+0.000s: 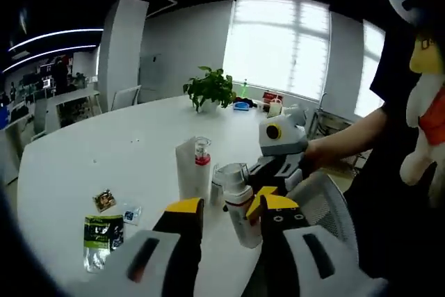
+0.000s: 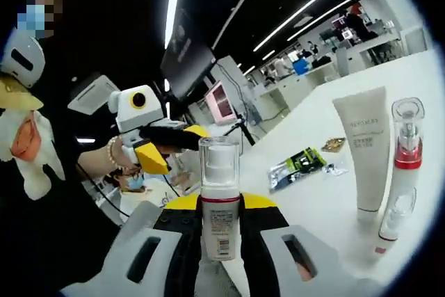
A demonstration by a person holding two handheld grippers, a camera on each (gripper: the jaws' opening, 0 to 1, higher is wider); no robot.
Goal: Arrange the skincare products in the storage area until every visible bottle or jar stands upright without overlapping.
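My right gripper (image 2: 219, 206) is shut on a white pump bottle (image 2: 219, 224) with a clear cap and a red band, holding it above the white table (image 2: 327, 199). In the left gripper view that bottle (image 1: 240, 210) hangs tilted just beyond my open left gripper (image 1: 231, 208), with the right gripper (image 1: 268, 179) reaching in from the right. A white tube (image 2: 365, 151) stands upright beside a clear pump bottle (image 2: 407, 137) with a red band. A small clear bottle (image 2: 393, 220) lies at their foot. The left gripper (image 2: 170, 145) hovers off to the left.
Two sachets (image 1: 103, 238) (image 1: 104, 200) lie on the round table (image 1: 104, 151) left of the tube (image 1: 189, 172). A potted plant (image 1: 210, 88) and small items stand at the far edge. A person's arm (image 1: 354, 137) and a plush toy (image 1: 424, 123) are at the right.
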